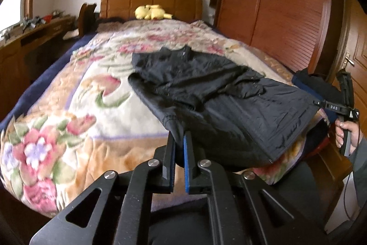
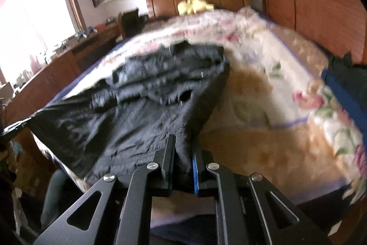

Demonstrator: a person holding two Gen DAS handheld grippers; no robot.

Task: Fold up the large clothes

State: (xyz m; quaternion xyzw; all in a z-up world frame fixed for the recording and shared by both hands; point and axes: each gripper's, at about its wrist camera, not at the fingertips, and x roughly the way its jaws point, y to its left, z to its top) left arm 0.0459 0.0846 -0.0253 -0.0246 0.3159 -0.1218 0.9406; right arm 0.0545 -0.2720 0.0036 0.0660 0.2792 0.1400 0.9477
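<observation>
A large black jacket point(image 1: 220, 93) lies on the floral bedspread point(image 1: 68, 95), its upper part resting on the bed and its lower hem lifted off it. My left gripper point(image 1: 179, 137) is shut on the jacket's near left hem corner. My right gripper point(image 2: 183, 144) is shut on the jacket point(image 2: 146, 107) at the other hem corner. The right gripper also shows in the left wrist view point(image 1: 317, 103), pinching the hem at the far right, held by a hand. The hem is stretched between the two grippers. The right wrist view is motion-blurred.
A yellow plush toy point(image 1: 152, 12) sits by the wooden headboard point(image 1: 151, 1). A wooden wardrobe point(image 1: 286, 4) stands right of the bed, a long wooden desk point(image 1: 34, 38) left of it. Another dark garment with blue trim point(image 2: 344, 88) lies at the bed's right edge.
</observation>
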